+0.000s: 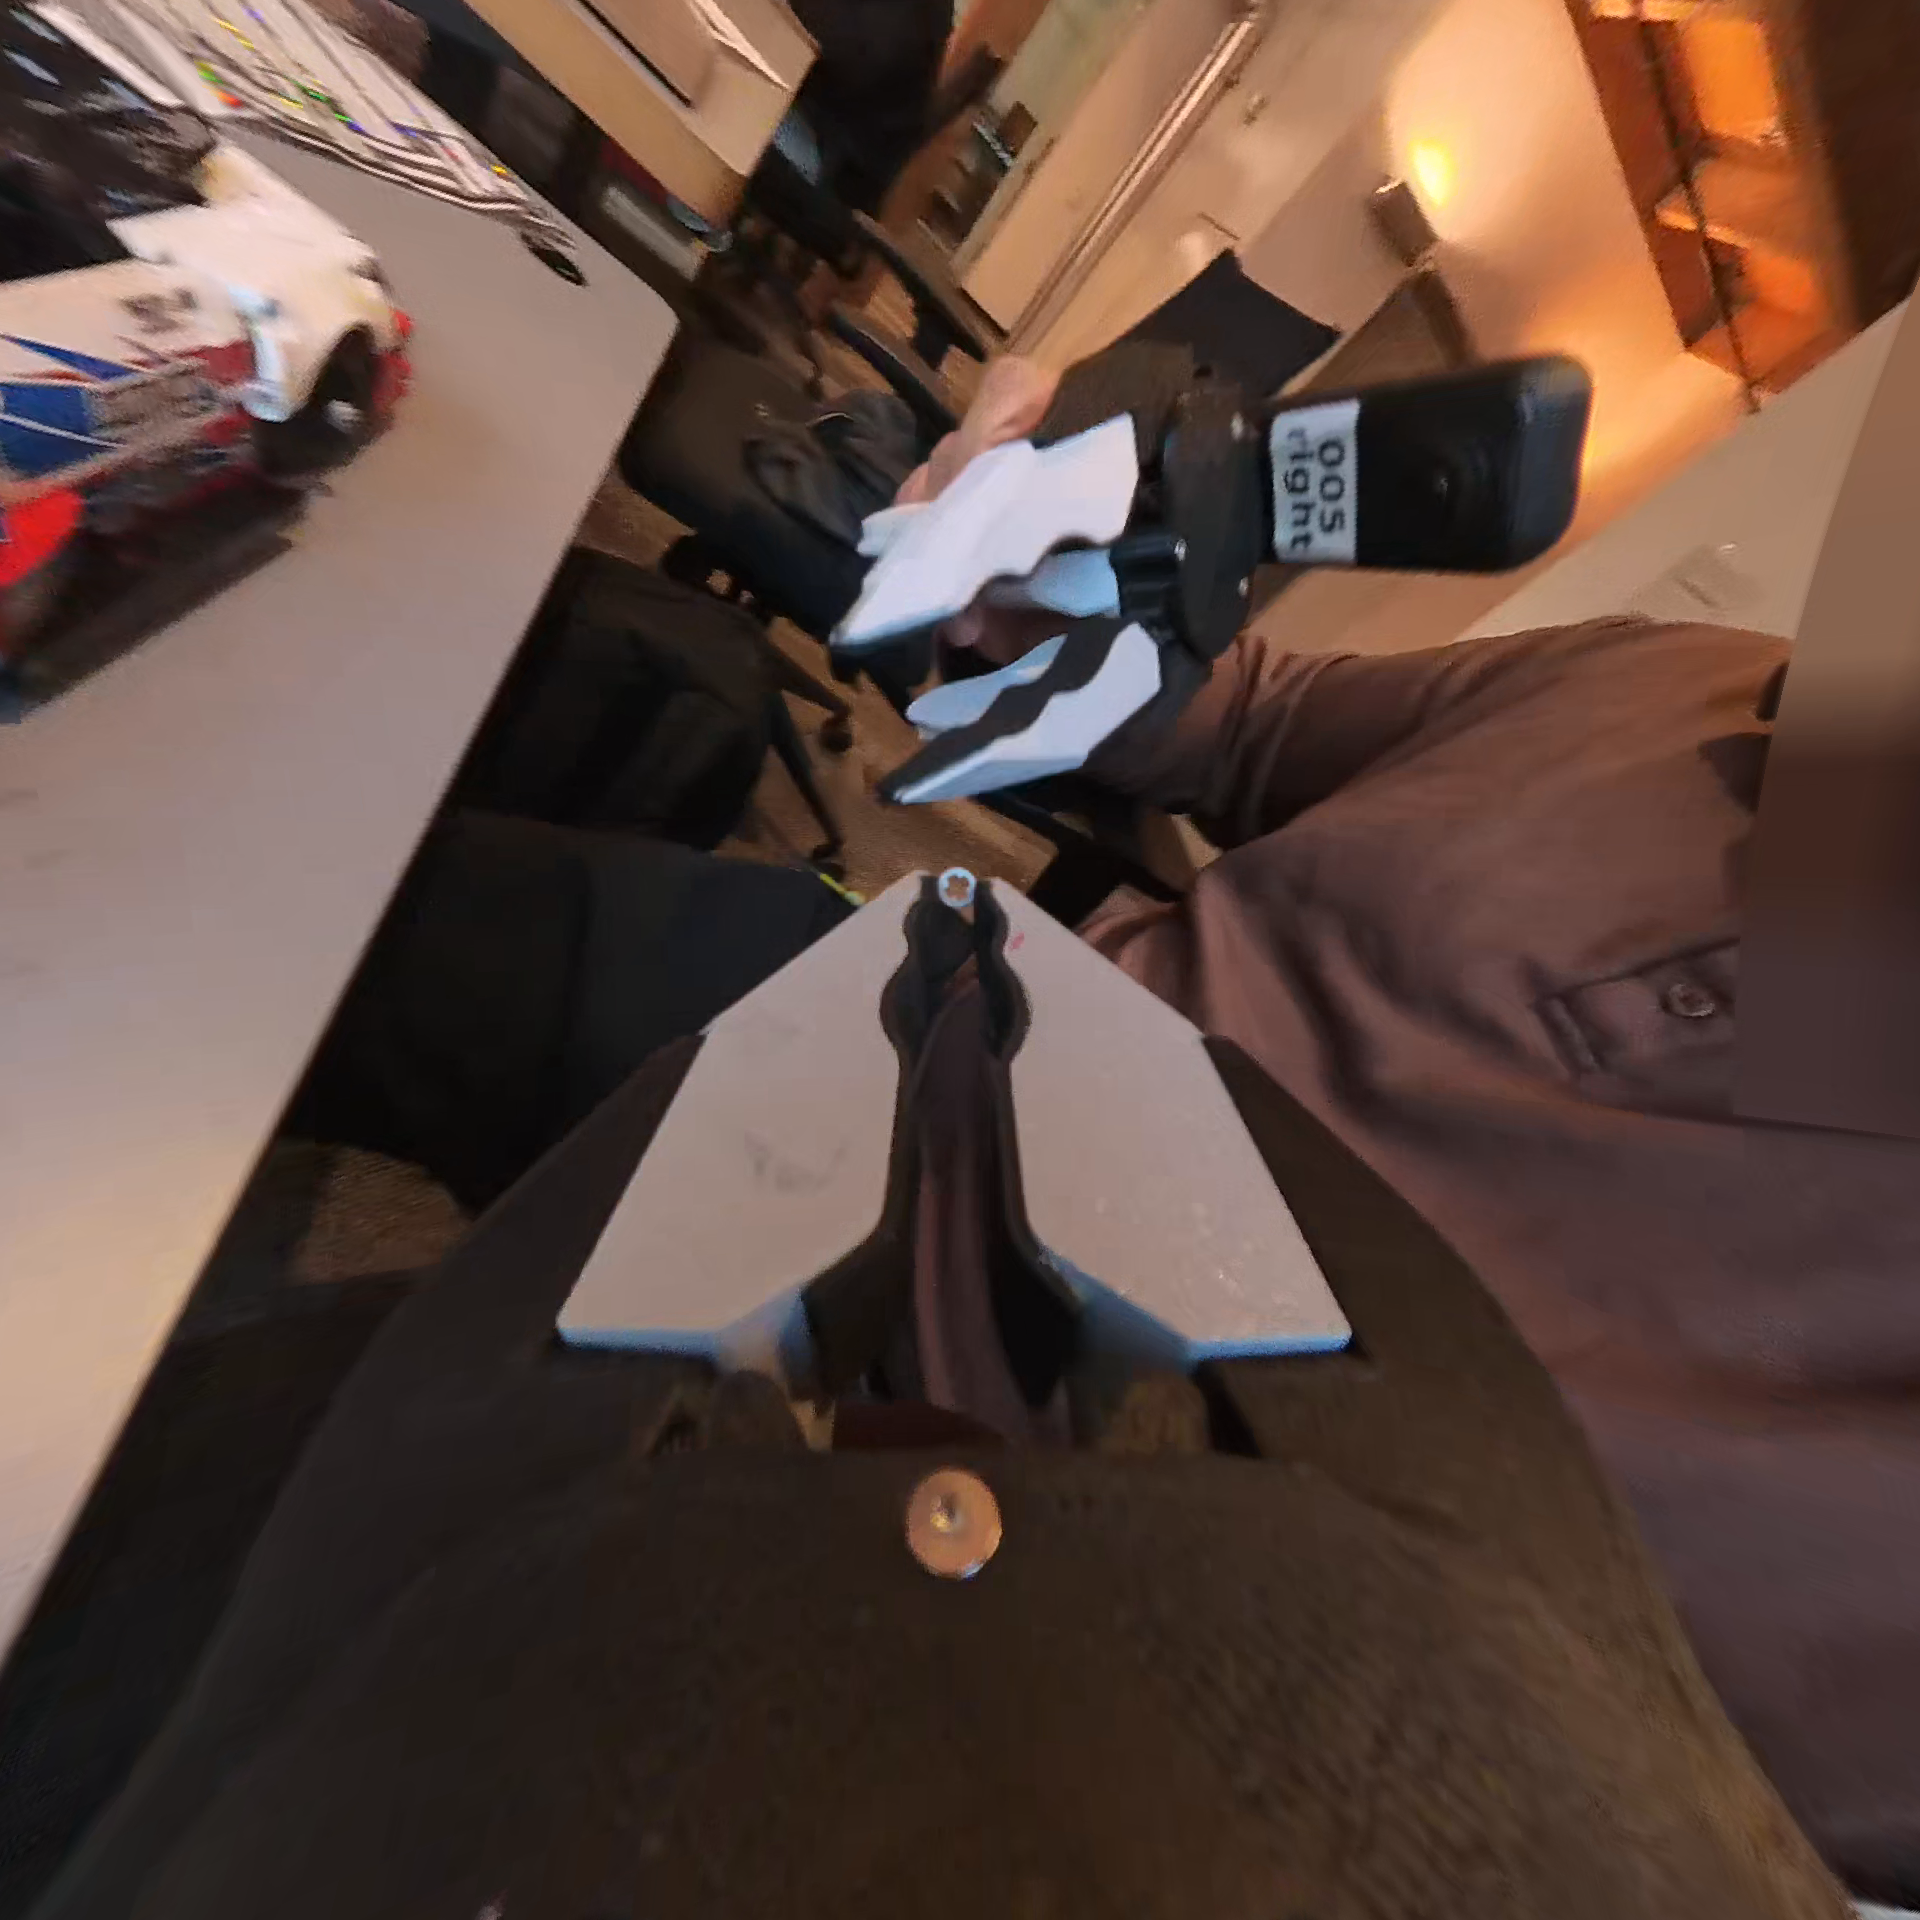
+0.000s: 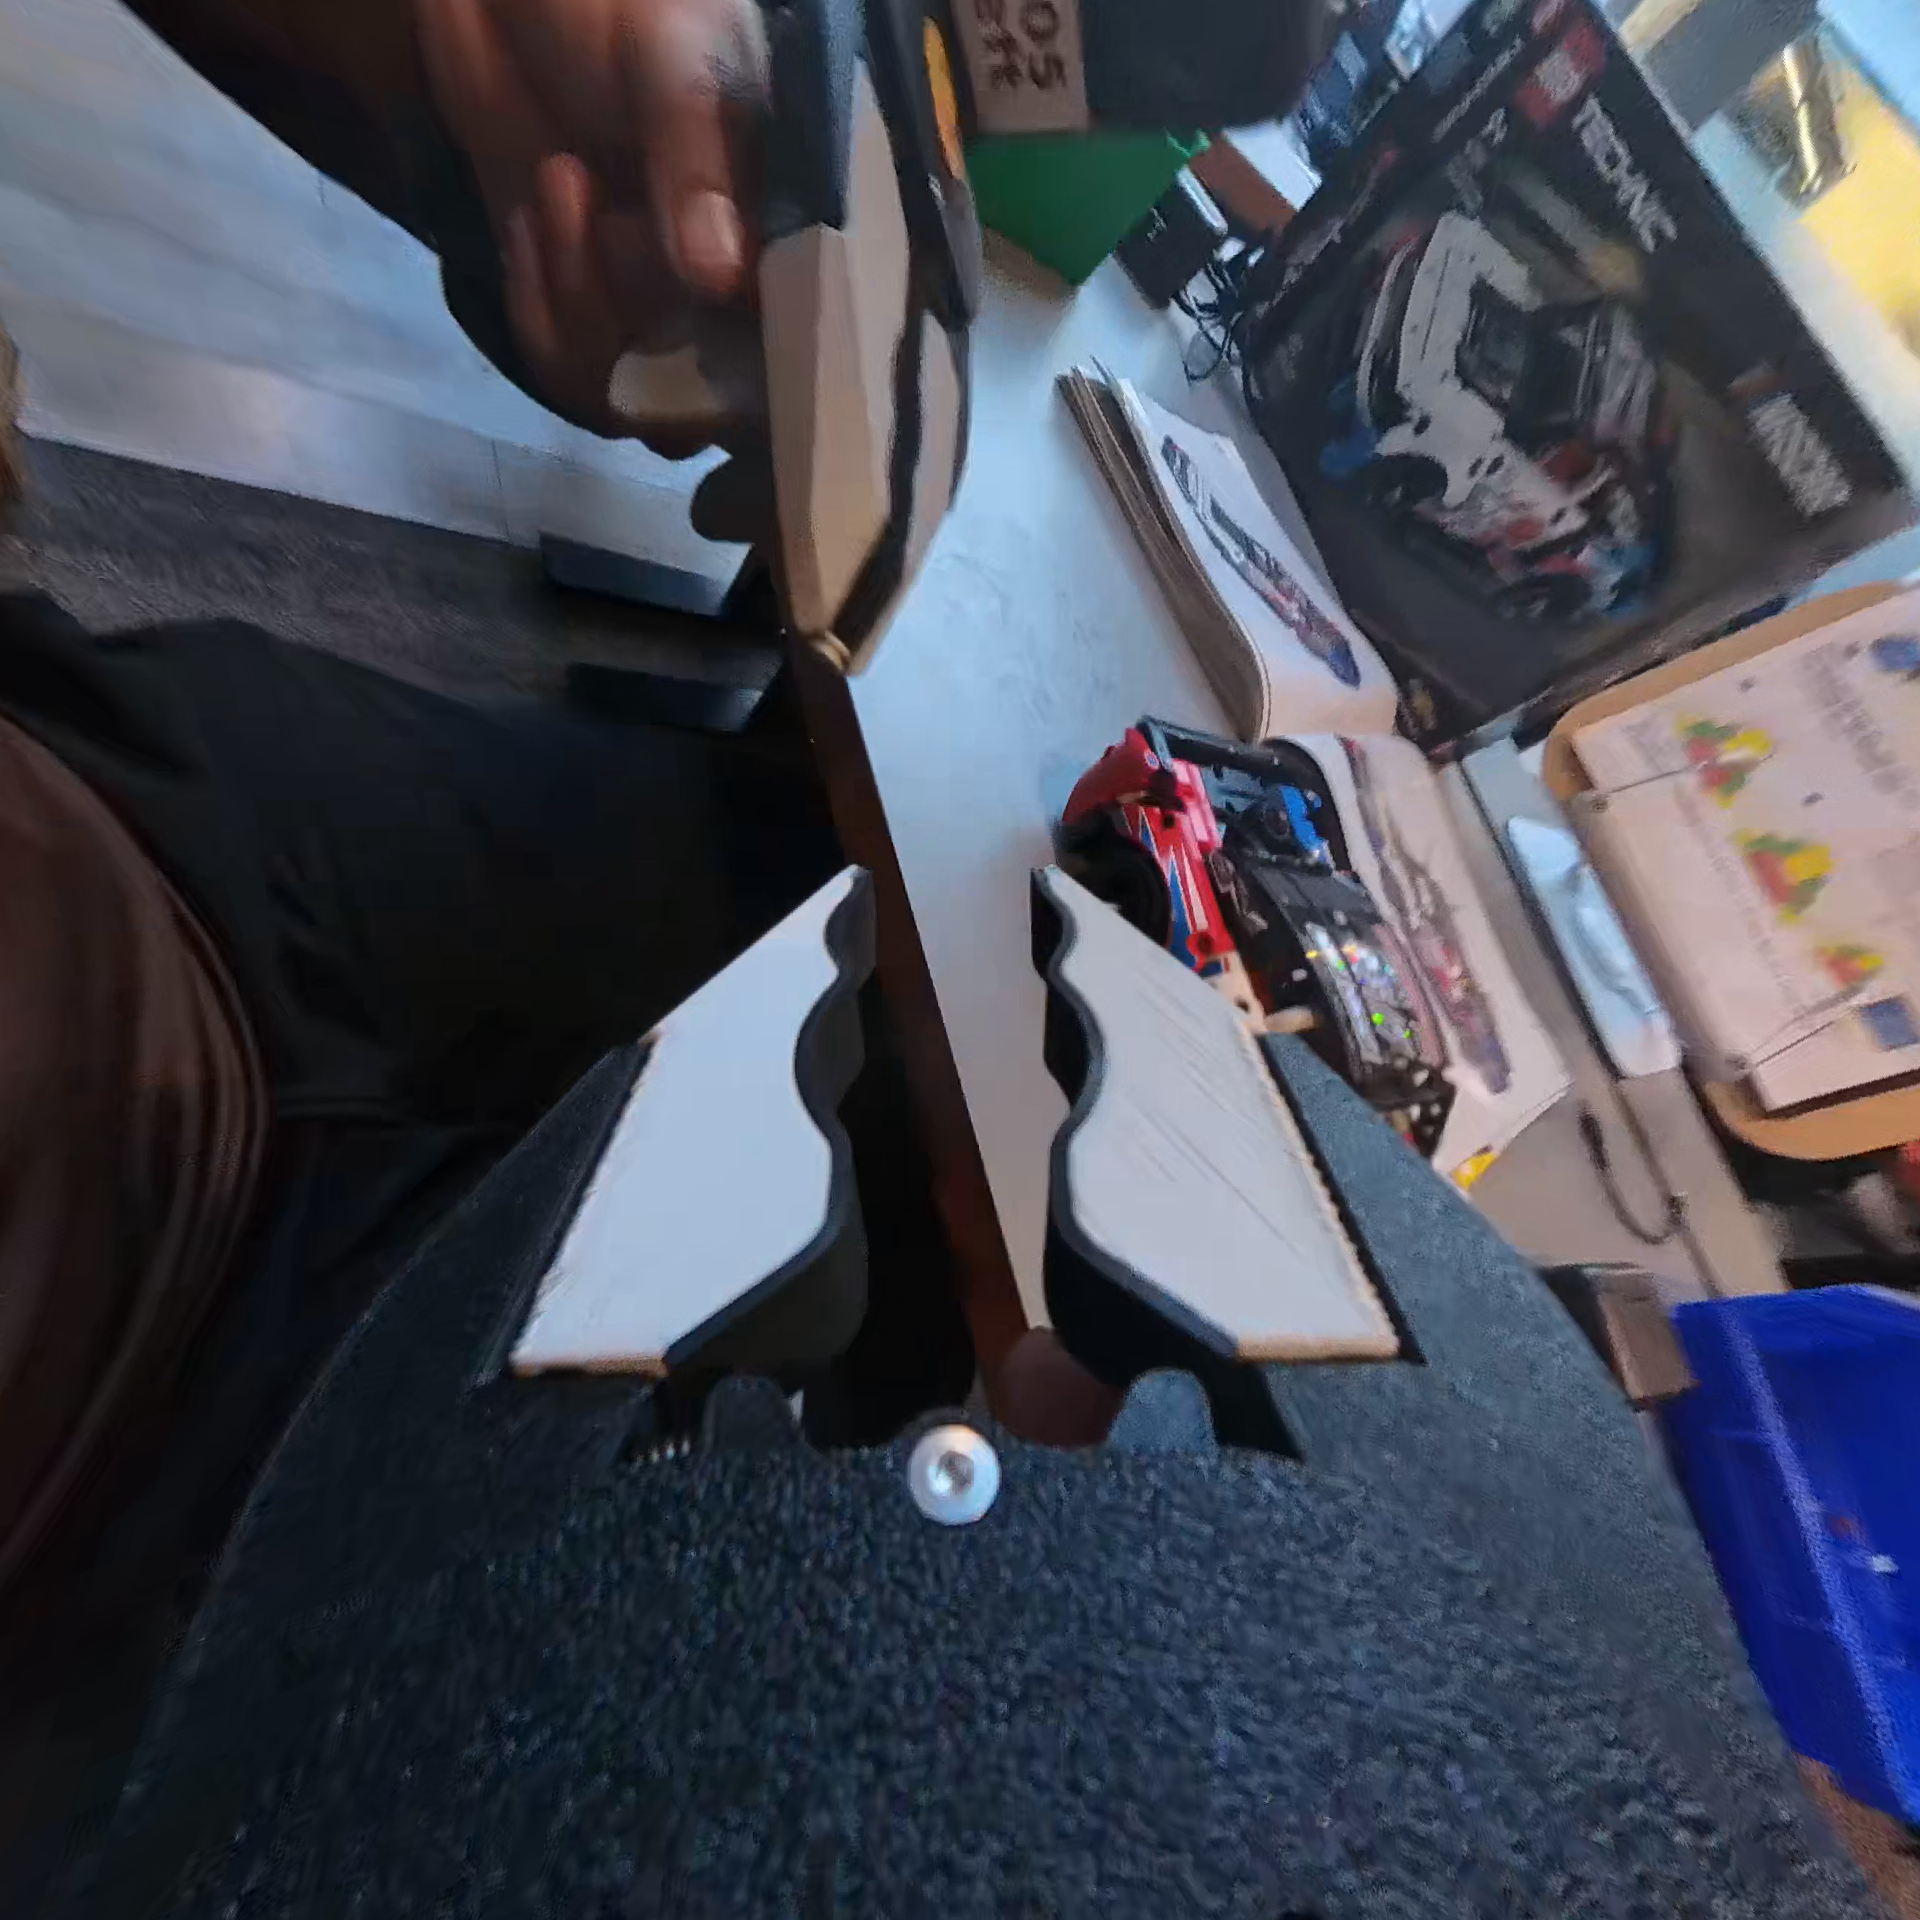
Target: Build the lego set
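Just L gripper (image 1: 957,891) on tiny grey pin (image 1: 955,889).

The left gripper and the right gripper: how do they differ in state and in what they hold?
The left gripper has its jaws closed on a small pale grey piece at the tips; the right gripper has its jaws apart and holds nothing. In the right wrist view, the left gripper is seen edge-on, while the right faces the lego car. Both have white fingers with black wavy pads, and both are off the table.
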The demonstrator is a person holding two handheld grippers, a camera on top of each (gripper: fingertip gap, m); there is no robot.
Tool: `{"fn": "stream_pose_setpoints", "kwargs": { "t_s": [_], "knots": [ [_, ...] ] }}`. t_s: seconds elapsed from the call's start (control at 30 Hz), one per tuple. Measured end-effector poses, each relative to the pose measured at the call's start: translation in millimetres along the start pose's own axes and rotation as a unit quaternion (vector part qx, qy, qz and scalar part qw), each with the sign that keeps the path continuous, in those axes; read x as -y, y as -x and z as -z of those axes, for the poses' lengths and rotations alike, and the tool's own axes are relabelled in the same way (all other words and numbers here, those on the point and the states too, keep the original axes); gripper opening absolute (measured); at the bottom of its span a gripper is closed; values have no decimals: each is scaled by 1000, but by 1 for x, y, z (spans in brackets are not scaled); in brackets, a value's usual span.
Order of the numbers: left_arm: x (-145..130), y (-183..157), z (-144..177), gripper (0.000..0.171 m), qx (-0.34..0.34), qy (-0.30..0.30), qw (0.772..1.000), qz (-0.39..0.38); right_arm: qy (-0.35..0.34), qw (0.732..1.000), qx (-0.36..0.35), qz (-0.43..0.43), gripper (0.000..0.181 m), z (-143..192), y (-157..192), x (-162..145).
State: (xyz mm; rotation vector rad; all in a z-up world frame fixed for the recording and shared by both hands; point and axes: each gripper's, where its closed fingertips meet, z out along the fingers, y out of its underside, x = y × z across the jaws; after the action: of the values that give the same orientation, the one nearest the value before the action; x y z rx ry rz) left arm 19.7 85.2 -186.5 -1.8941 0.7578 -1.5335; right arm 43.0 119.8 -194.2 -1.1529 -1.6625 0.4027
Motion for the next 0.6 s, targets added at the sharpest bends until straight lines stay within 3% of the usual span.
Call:
{"fn": "stream_pose_setpoints", "kwargs": {
  "t_s": [0.13, 0.23, 0.37, 0.6],
  "knots": [
    [5, -29, -12, 3, -79, -24, 996, 28, 2, 998, -25, 63, 21, 4, 11, 17],
    [9, -33, -15, 3, -106, -36, 993, 48, -22, 998, -19, 63, 19, 5, 16, 27],
    [23, -18, -11, 3, -135, -60, 986, 79, -67, 997, -12, 35, 16, 5, 5, 39],
    [61, 31, -1, 3, -187, -88, 968, 144, -87, 996, 12, -31, 13, -30, -39, 23]
  ]
}}
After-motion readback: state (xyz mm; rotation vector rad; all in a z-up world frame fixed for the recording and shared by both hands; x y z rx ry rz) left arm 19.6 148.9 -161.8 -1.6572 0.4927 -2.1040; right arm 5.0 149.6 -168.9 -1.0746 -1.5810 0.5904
